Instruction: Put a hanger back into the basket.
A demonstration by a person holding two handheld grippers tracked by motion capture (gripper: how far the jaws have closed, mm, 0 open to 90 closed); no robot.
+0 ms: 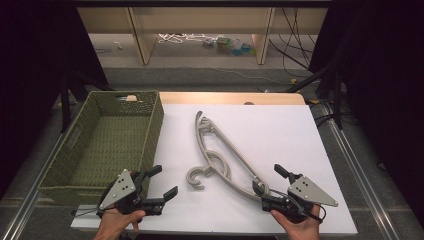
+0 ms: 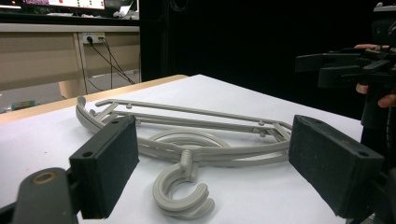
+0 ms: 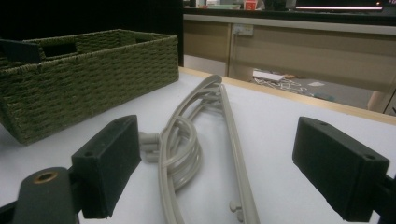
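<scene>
High view. Left gripper (image 1: 159, 187): jaws wide apart, holding nothing, low over the table (image 1: 280, 125). Right gripper (image 1: 272, 186): jaws equally wide, nothing gripped, its near jaw beside the closest end of the hangers (image 1: 220, 155). Hangers: grey, stacked, flat on the table between the two grippers, hooks toward the left gripper. Basket (image 1: 150, 135): green, woven, nothing seen inside, just beyond the left gripper.

Left gripper view. Hangers (image 2: 187, 140) lie ahead of the spread jaws, hooks (image 2: 182, 193) nearest, no pad touching. Right gripper (image 2: 336, 67) hangs beyond, off to the right.

Right gripper view. Hangers (image 3: 187, 144) run away between the open jaws, untouched by the pads. Basket (image 3: 84, 79) stands ahead to the left.

Progress, as judged: nothing gripped or lifted yet; if the hangers are bound for the basket, grasp, lift and placing all remain.
</scene>
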